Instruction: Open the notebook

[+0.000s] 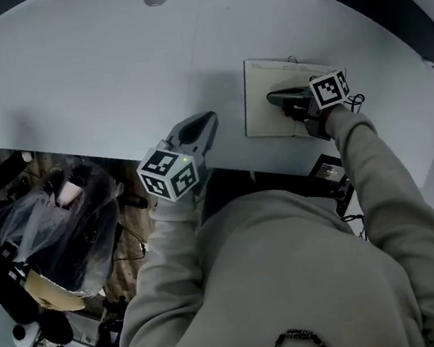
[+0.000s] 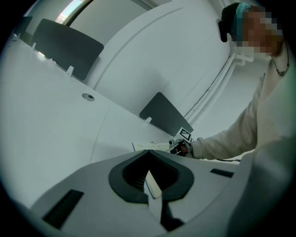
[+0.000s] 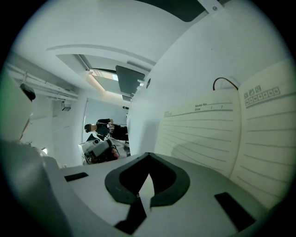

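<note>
Head view: a wrapped bundle sits at lower left, beyond the edge of the white table that curves across the upper frame. At centre the left gripper is held at the table's near edge, its tip over the white top and its marker cube towards the person. Right of centre the notebook lies open near that same edge, a cream page facing up. The right gripper sits over the page, pointing to the left of the frame, and a sleeve runs from it to lower right.

In the left gripper view the jaws are pressed together. The notebook shows just beyond them at mid-frame, under a dark panel.

In the right gripper view the jaws are likewise pressed together. Lined pages fill the right half of the frame, curving up at the fold. A black cord loops behind their top edge.
</note>
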Demonstrator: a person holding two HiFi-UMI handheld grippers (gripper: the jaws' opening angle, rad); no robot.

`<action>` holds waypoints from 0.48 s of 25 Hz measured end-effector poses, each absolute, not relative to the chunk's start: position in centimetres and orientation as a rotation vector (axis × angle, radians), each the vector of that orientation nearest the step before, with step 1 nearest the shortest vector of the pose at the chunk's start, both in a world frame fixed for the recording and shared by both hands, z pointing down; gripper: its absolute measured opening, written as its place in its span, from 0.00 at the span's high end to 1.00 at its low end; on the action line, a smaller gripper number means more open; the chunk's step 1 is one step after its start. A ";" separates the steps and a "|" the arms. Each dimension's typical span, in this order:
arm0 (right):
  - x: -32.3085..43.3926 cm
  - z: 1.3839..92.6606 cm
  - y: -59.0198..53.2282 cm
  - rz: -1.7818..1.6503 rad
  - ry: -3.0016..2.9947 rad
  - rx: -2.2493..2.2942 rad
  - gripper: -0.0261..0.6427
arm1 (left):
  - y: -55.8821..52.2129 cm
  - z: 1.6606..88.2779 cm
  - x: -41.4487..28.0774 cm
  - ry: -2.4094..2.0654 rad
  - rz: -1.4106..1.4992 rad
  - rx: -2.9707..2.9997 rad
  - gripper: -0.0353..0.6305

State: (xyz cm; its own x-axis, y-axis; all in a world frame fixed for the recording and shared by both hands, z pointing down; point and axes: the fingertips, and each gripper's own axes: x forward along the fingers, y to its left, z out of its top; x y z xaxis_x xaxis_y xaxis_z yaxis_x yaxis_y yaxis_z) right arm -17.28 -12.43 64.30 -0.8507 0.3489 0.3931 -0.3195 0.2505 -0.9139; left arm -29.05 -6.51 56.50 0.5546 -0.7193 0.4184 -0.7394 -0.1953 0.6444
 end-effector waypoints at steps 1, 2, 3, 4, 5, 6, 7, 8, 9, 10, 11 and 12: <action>-17.3 64.3 -12.6 1.636 -1.996 -0.016 0.93 | -6.3 56.1 -29.5 -1.185 0.031 1.938 0.95; -17.3 64.3 -12.8 1.617 -1.997 -0.001 0.93 | -6.1 55.6 -30.0 -1.189 0.031 1.942 0.95; -17.3 64.3 -12.9 1.596 -1.999 0.014 0.93 | -5.8 55.2 -30.4 -1.191 0.031 1.946 0.95; -17.3 64.2 -12.9 1.585 -2.000 0.025 0.93 | -5.4 54.7 -30.7 -1.193 0.030 1.949 0.95; -17.4 64.2 -13.0 1.581 -1.999 0.034 0.93 | -5.1 54.4 -31.0 -1.195 0.030 1.952 0.95; -17.5 64.2 -13.0 1.582 -1.998 0.041 0.93 | -4.8 54.1 -31.3 -1.198 0.031 1.953 0.95; -17.6 64.3 -13.1 1.585 -1.996 0.045 0.93 | -4.6 54.0 -31.6 -1.203 0.031 1.952 0.95; -17.7 64.3 -13.0 1.586 -1.992 0.043 0.93 | -4.4 54.0 -31.8 -1.209 0.029 1.949 0.95; -17.8 64.3 -12.9 1.587 -1.987 0.034 0.93 | -4.4 53.9 -32.0 -1.216 0.024 1.945 0.95; -17.8 64.3 -12.6 1.584 -1.981 0.020 0.93 | -4.3 53.8 -32.2 -1.221 0.017 1.943 0.95; -17.7 64.1 -12.3 1.579 -1.975 0.006 0.93 | -4.4 53.6 -32.2 -1.223 0.012 1.946 0.95; -17.6 64.0 -12.1 1.572 -1.968 -0.001 0.93 | -4.4 53.3 -32.2 -1.222 0.009 1.952 0.95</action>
